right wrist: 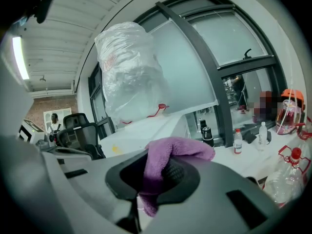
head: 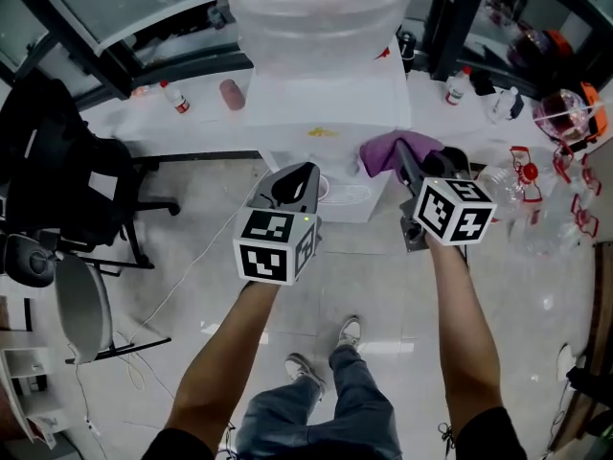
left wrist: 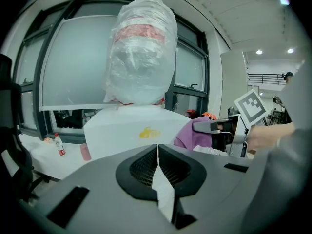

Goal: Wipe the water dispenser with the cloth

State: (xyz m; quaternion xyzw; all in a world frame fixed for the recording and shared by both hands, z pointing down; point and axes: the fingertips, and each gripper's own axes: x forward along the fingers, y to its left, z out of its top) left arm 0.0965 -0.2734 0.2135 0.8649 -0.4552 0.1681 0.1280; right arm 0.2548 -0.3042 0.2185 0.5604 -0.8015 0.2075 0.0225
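Right gripper (right wrist: 155,173) jaws clamp the purple cloth (right wrist: 176,151) (held just beside the right front corner of the white water dispenser (head: 326,103)); left gripper (left wrist: 157,152) jaws meet, empty.

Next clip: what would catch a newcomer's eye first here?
The white dispenser stands dead centre, its bottle wrapped in clear plastic. At its right edge, a purple cloth is pinched in the jaws of the right gripper. The left gripper hangs in front of the dispenser, jaws together and empty.
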